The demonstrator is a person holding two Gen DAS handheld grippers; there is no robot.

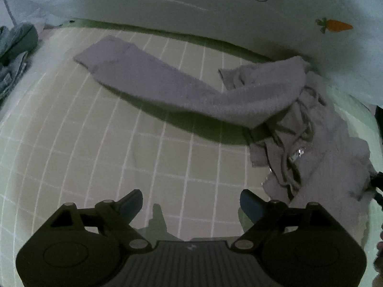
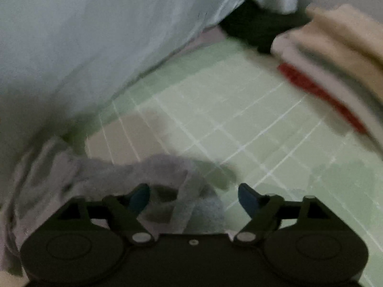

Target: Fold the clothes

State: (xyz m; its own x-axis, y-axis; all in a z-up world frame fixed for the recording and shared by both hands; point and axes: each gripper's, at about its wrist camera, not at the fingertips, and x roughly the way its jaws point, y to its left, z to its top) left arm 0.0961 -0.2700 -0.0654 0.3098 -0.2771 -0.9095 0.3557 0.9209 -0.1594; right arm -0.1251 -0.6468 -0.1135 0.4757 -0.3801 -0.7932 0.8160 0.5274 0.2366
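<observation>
While a fuzzy lilac-grey fleece garment [image 1: 215, 93] sprawls across the pale green grid-checked bedsheet [image 1: 95, 143], the left gripper [image 1: 191, 203] hovers spread, empty. The right gripper [image 2: 194, 197] gapes too, its jaws released over the garment's crumpled edge.

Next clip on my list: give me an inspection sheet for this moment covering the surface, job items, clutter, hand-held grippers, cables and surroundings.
Surface: green bedsheet with a white grid pattern, mostly bare in front.
Job's things: grey fleece garment, unfolded, one long part stretched out flat, the rest bunched at the right.
Clutter: stack of folded clothes at the far right in the right wrist view; bluish clothes at the far left edge.
Grippers: left hand-held gripper open, holding nothing; right hand-held gripper open over the garment's edge, view blurred.
Cables: dark cable at the right edge.
Surroundings: pale quilt with a carrot print behind the garment.
</observation>
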